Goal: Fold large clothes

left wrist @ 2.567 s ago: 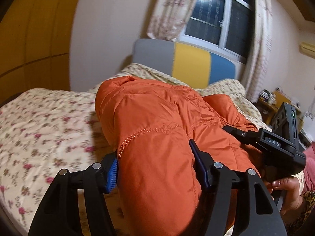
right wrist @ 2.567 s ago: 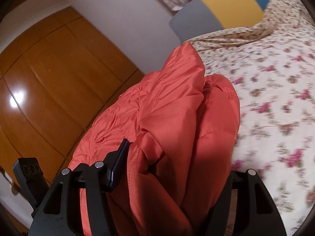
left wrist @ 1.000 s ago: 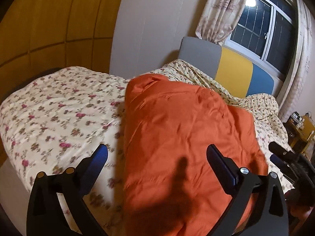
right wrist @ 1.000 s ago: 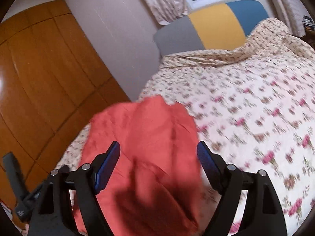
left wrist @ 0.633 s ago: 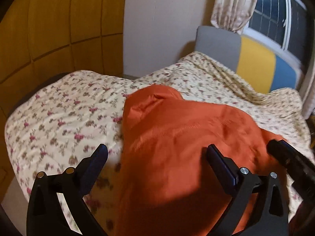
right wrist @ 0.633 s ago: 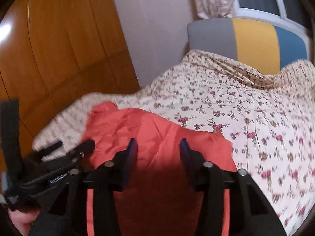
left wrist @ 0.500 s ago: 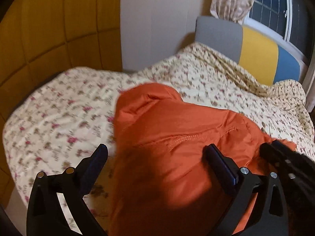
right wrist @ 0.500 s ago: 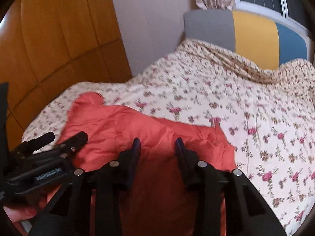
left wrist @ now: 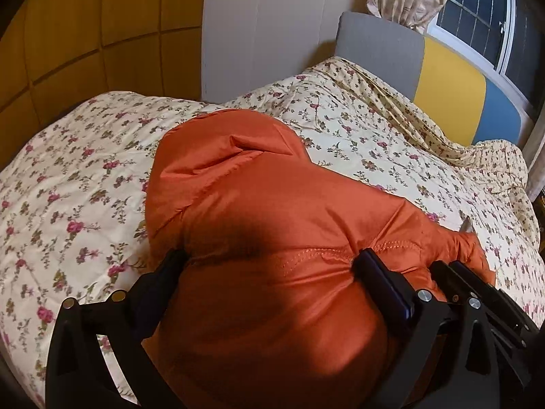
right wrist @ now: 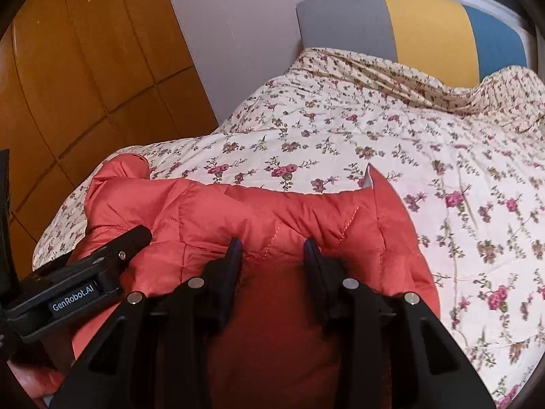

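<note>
The orange puffer jacket lay on the flowered bed, its long axis running from the near edge toward the far left, hood-like end farthest. The left gripper and right gripper each had their fingers pinched into its near padded fold, likely gathering it for another fold.

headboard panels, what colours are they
The headboard has three panels: grey, yellow and blue. It shows best in the right wrist view.
</note>
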{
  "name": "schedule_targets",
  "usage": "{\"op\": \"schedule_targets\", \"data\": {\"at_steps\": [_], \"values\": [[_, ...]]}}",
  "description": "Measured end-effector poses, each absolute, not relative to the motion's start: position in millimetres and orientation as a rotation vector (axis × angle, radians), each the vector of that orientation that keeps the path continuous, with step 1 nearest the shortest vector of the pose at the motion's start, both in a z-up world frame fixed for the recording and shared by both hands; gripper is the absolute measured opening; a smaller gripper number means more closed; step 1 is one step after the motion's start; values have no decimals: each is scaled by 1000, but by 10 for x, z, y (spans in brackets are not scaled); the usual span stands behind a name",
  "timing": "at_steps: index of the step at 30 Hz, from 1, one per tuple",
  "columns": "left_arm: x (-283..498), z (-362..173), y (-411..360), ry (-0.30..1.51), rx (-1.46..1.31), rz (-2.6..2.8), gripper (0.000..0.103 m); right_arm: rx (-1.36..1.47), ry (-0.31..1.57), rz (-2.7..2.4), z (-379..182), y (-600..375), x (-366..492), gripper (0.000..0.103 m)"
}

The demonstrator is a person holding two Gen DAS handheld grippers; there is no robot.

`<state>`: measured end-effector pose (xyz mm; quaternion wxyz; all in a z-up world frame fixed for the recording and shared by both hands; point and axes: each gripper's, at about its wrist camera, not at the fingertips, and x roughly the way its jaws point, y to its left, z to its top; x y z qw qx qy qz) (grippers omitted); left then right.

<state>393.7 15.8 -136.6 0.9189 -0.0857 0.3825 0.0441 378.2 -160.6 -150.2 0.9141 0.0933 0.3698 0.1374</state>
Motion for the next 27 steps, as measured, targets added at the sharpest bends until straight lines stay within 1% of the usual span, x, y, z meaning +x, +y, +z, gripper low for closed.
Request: {"op": "schedule_targets", "data": {"at_steps": [5,7,10,11,12,13,14,19,20,23,24,27], "values": [[3988,-1417,115,773,-153,112,100,203,765,280,-1556,-1609,3808,37],[3965,-1413,130,763,-154,111,100,205,756,284,-1543,-1618,3770,39],[3875,-1360,122,755,-145,110,100,178,760,270,-1486,-1605,3690,45],[3804,-1328,141,758,-153,99,100,164,766,268,-1457,-1595,3648,49],[3760,-1312,150,760,-159,92,100,152,766,261,-1435,-1592,3613,57],[3693,-1287,167,760,-168,85,100,134,756,245,-1392,-1593,3537,62],[3600,-1251,186,753,-179,78,100,120,740,234,-1346,-1592,3444,70],[3121,-1093,223,722,-193,44,100,59,704,203,-1185,-1599,3039,74],[3049,-1087,226,721,-189,45,100,64,704,203,-1161,-1620,2964,78],[2771,-1088,225,717,-151,91,100,106,714,207,-1083,-1703,2726,82],[2688,-1098,232,714,-139,100,100,115,712,211,-1065,-1724,2655,85],[2443,-1106,246,705,-109,110,100,121,696,207,-1008,-1757,2398,90]]}}
